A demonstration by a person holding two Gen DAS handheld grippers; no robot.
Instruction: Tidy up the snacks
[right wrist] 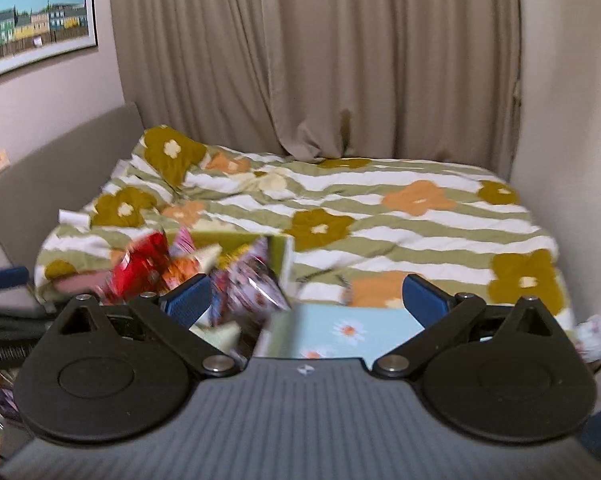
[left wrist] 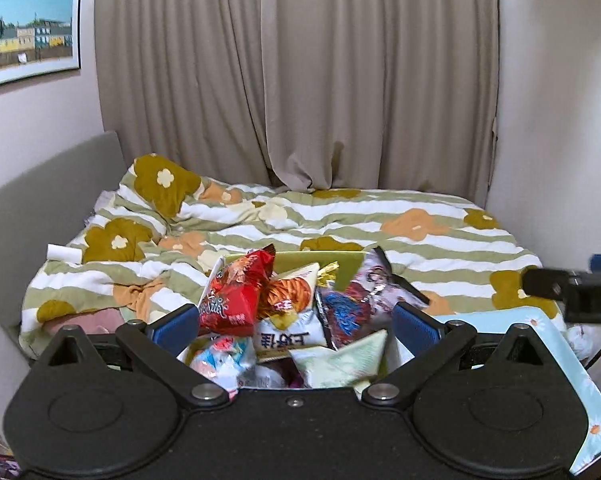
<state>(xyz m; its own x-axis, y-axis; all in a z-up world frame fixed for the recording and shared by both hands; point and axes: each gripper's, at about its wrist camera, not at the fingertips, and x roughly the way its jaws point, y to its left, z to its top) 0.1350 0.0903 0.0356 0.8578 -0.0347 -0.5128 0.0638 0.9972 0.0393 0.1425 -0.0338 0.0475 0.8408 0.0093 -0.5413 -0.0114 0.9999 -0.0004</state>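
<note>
Left gripper (left wrist: 296, 326) spread around box (left wrist: 342, 262), grip unclear; right gripper (right wrist: 306, 300) released, empty, just right of it. Box crammed with snacks (left wrist: 236, 300), red bag on top, before bed (left wrist: 380, 216).

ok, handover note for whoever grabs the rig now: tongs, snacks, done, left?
Left tongs: spread wide around the snack pile, pads not visibly pressing.
Right tongs: open, empty, over the light-blue daisy-print board.
Snacks: red crinkly packet, orange-and-white packet and purple foil packet heaped in the yellow-green box by the floral duvet.
Done: snacks boxed.
Left: unclear; no loose snacks clearly visible.
</note>
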